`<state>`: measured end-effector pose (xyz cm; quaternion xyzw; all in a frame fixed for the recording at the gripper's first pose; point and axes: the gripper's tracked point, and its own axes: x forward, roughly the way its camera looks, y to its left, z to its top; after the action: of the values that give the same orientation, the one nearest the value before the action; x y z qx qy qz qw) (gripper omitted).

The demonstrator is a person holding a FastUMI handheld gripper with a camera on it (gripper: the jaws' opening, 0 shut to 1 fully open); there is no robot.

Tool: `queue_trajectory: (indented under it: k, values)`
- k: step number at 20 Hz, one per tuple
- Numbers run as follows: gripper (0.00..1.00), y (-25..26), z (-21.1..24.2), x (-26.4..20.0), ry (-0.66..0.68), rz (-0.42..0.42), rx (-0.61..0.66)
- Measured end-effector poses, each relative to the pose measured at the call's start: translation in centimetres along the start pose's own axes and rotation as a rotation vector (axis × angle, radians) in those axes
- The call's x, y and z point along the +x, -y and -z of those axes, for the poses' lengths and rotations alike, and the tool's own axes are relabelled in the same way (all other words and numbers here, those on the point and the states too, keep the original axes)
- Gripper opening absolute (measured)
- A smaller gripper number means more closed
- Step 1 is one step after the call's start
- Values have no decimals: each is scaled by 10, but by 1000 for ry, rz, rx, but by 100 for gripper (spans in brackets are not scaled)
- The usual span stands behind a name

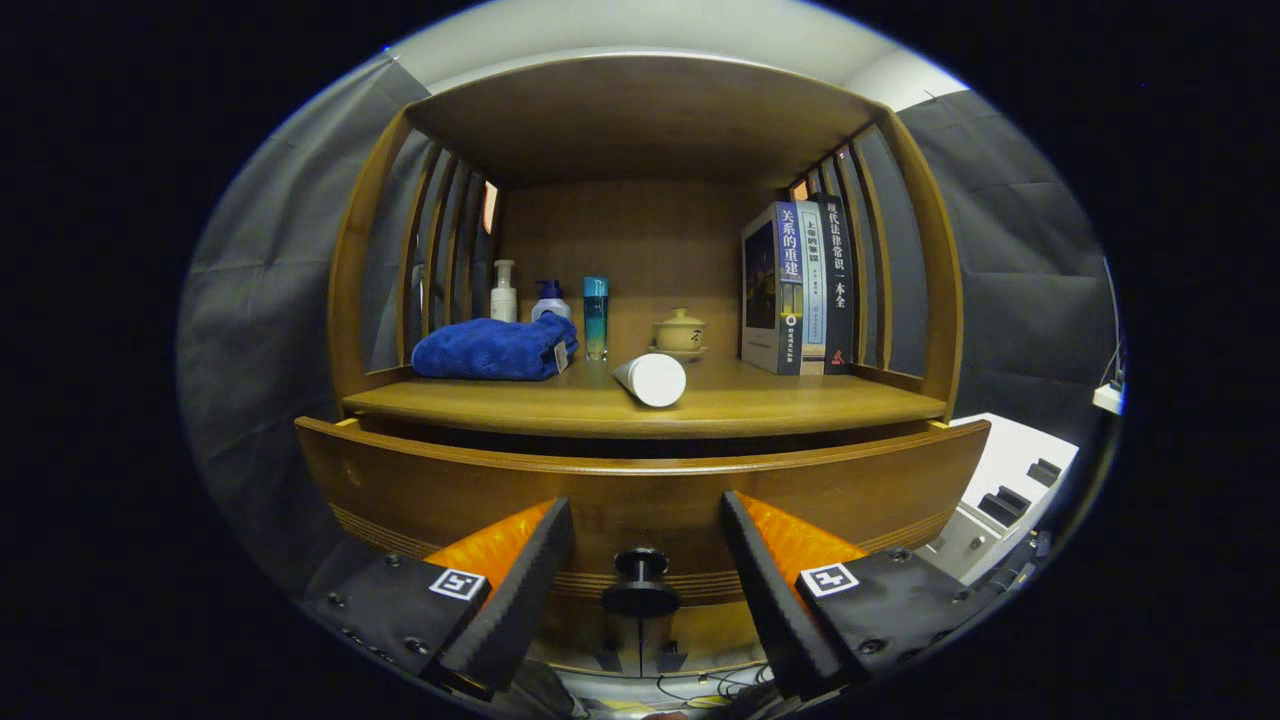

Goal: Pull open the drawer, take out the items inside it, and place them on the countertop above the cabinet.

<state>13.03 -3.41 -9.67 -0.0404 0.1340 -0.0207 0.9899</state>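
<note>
1. Here, the handheld two-finger gripper (645, 575) is holding its fingers spread wide, one to each side of the small dark round knob (640, 583), touching nothing; this straddle is suiting a pinch-and-pull grip.
2. Just beyond, the curved brown wooden drawer front (640, 495) is standing proud of the cabinet, leaving a dark gap behind its top edge; its contents are lying hidden.
3. Farther on, the wooden countertop (560, 405) is carrying a white cylinder (652, 379) lying on its side, a folded blue towel (492, 349), three bottles (548, 305), a lidded teacup (679, 331) and upright books (798, 288).
</note>
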Motion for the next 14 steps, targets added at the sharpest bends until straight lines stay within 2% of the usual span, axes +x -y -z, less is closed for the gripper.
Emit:
queue_trajectory:
  k: [8,11,14]
  values:
    - [98,-3,-3,29,19,11,-9]
    - [98,-3,-11,23,52,12,-24]
    - [98,-10,-41,-1,143,-23,-43]
